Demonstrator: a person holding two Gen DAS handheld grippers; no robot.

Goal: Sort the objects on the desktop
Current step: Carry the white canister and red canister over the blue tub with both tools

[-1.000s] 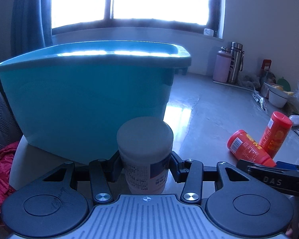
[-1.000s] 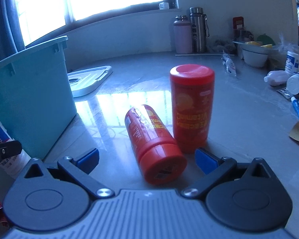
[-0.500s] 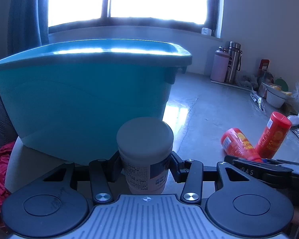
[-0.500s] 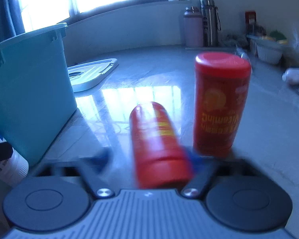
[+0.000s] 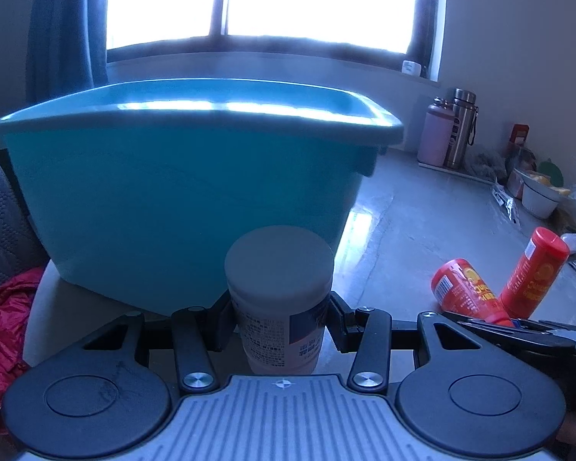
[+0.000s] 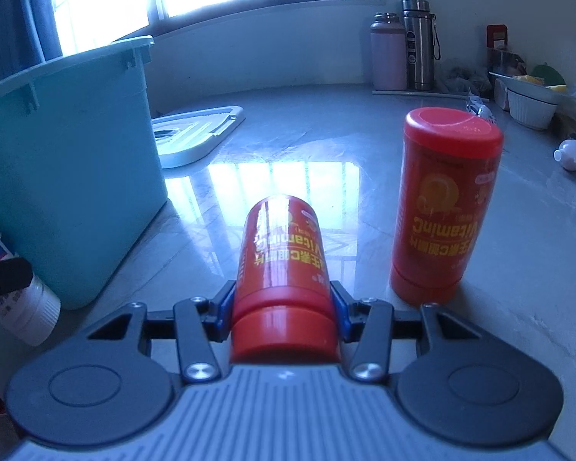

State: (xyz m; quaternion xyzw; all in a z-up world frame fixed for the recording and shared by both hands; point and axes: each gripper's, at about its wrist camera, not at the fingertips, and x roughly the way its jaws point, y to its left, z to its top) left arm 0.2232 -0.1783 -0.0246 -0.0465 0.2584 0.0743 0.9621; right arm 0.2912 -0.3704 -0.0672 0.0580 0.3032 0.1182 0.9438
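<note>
My left gripper (image 5: 279, 317) is shut on a white jar (image 5: 279, 288) with a flat lid, held upright just in front of the teal bin (image 5: 180, 192). My right gripper (image 6: 282, 309) is shut on the lying red vitamin C tube (image 6: 282, 261), near its cap end. A second red tube (image 6: 447, 207) stands upside down to its right, apart from it. Both tubes also show in the left wrist view: the lying tube (image 5: 462, 290) and the standing tube (image 5: 535, 272). The white jar (image 6: 15, 299) shows at the far left of the right wrist view.
The teal bin (image 6: 69, 176) stands left of the right gripper. A white lid (image 6: 196, 132) lies behind it. A pink flask (image 6: 388, 53) and a steel flask (image 6: 418, 44), a white bowl (image 6: 532, 109) and small bottles crowd the far right.
My right gripper moved forward and closed on the lying red tube, which now points straight ahead. My left gripper rose a little with the jar, so the bin sits lower in view.
</note>
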